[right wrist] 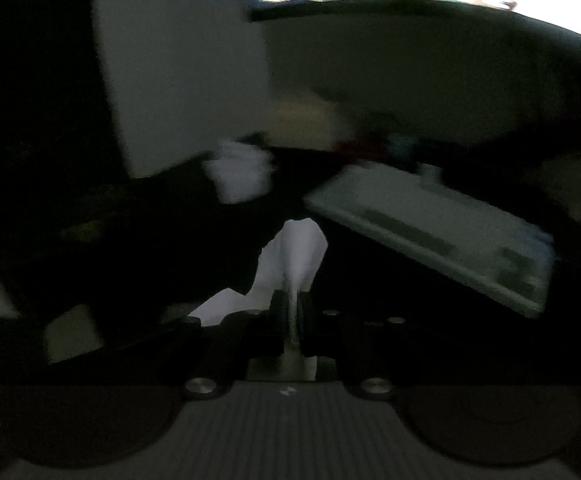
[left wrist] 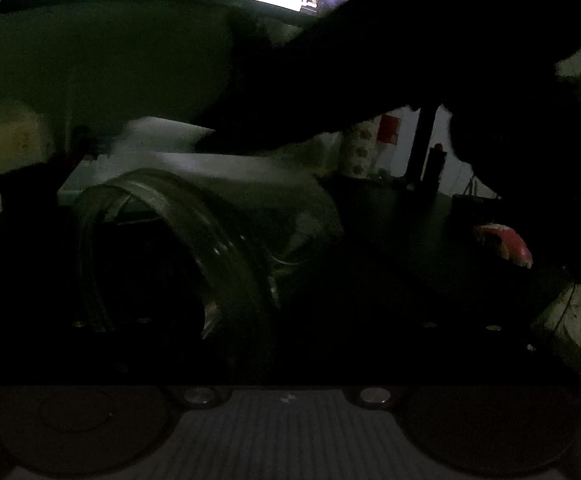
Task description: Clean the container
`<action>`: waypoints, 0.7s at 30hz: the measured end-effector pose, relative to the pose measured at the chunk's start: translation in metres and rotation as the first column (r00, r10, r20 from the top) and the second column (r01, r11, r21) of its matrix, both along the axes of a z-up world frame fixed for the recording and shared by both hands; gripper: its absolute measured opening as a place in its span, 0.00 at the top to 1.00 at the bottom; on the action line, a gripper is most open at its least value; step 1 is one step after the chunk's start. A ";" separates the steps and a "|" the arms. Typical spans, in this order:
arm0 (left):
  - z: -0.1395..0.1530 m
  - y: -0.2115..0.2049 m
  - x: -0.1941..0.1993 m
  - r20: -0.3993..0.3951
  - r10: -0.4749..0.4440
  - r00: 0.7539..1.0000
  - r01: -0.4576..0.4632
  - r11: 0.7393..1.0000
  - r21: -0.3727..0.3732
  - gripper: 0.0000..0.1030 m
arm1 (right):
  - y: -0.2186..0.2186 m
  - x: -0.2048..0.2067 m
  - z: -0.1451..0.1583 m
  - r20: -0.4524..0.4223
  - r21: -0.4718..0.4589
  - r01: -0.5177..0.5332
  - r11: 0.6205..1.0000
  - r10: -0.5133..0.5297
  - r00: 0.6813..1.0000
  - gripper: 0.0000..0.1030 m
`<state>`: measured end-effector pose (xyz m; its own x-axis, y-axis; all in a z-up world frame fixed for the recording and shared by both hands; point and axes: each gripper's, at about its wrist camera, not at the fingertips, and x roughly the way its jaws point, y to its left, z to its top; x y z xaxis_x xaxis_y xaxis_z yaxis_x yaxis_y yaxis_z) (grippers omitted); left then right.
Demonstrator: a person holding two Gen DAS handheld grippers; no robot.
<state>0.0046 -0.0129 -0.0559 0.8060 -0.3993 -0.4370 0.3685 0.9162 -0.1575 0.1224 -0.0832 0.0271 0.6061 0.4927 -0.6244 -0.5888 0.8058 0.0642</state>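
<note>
Dim light here, and the clear container (left wrist: 178, 248) lies tipped on its side at centre-left of the left wrist view, its round mouth facing the lens. The left tool (left wrist: 290, 320) seems to be at it, but its fingers are lost in the dark, so I cannot tell whether they clamp the rim. The right tool (right wrist: 290, 312) is pressed together, pinching a white tissue (right wrist: 294, 256). The container looks rigid, slick and possibly breakable; the thick rim seems the safest hold.

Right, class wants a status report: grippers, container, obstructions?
Left gripper on clear jar. Right gripper shut on white tissue. Keyboard close by.
</note>
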 end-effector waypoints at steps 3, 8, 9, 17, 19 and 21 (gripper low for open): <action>0.000 0.003 0.003 -0.003 0.006 1.000 -0.006 1.000 -0.004 0.14 | -0.011 0.019 -0.006 -0.006 -0.042 0.129 0.991 -0.129 0.992 0.91; 0.001 0.005 0.007 -0.009 0.020 1.000 -0.020 1.000 -0.001 0.14 | 0.002 0.001 0.000 0.034 0.005 0.054 0.999 -0.054 0.998 0.93; 0.001 0.005 0.007 -0.010 0.025 1.000 -0.025 1.000 0.000 0.14 | 0.005 -0.005 0.003 0.018 0.045 -0.009 0.999 0.008 1.000 0.93; 0.000 0.011 0.023 -0.016 0.052 0.999 -0.052 0.998 0.019 0.14 | -0.002 -0.005 0.000 0.053 0.047 -0.012 0.999 0.009 0.999 0.93; -0.001 0.013 0.026 -0.011 0.059 0.998 -0.058 0.998 0.030 0.14 | -0.015 0.009 -0.006 0.051 0.028 0.081 0.996 -0.083 0.995 0.93; -0.002 0.015 0.029 -0.007 0.066 0.998 -0.065 0.997 0.043 0.14 | -0.029 0.021 -0.010 0.026 0.027 0.140 0.990 -0.140 0.990 0.94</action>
<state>0.0336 0.0020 -0.0574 0.8260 -0.3267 -0.4593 0.3063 0.9442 -0.1208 0.1433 -0.1122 0.0174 0.6872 0.4169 -0.5949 -0.4720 0.8788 0.0705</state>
